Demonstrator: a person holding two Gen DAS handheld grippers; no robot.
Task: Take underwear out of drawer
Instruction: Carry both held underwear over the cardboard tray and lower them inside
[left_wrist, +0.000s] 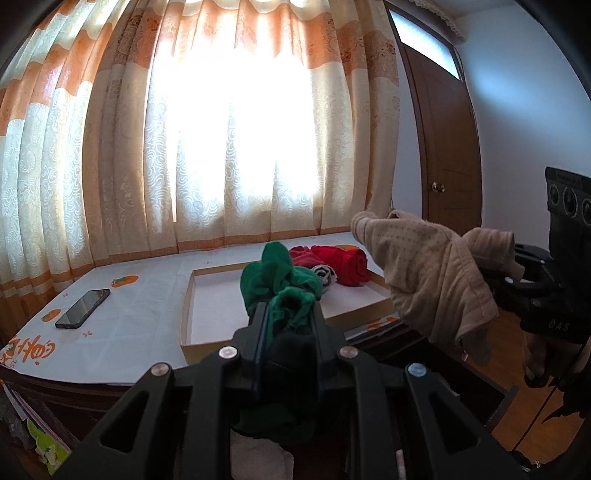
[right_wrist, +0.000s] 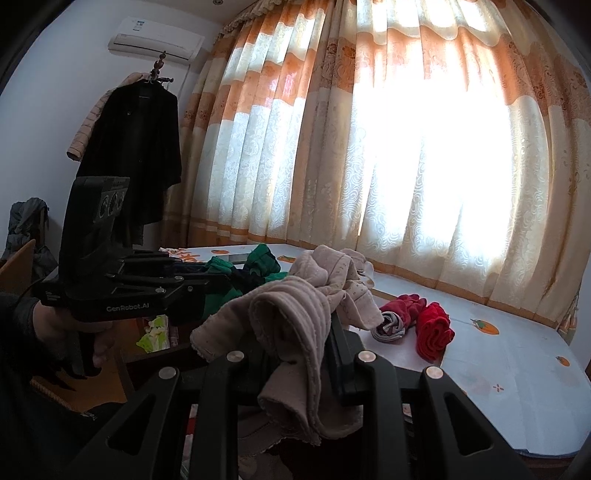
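Note:
My left gripper is shut on a bunched green pair of underwear, held up over the table's near edge. To its right, my right gripper holds a beige pair that hangs from its jaws. In the right wrist view, the right gripper is shut on that beige underwear, which drapes over one finger. The left gripper with the green cloth is seen at the left, a hand on its grip. The dark wooden open drawer lies below both grippers.
A shallow cardboard tray on the white tablecloth holds a red roll, a darker red piece and a striped grey roll. A phone lies at the left. Curtains back the table; a door is at the right, and a coat rack at the left.

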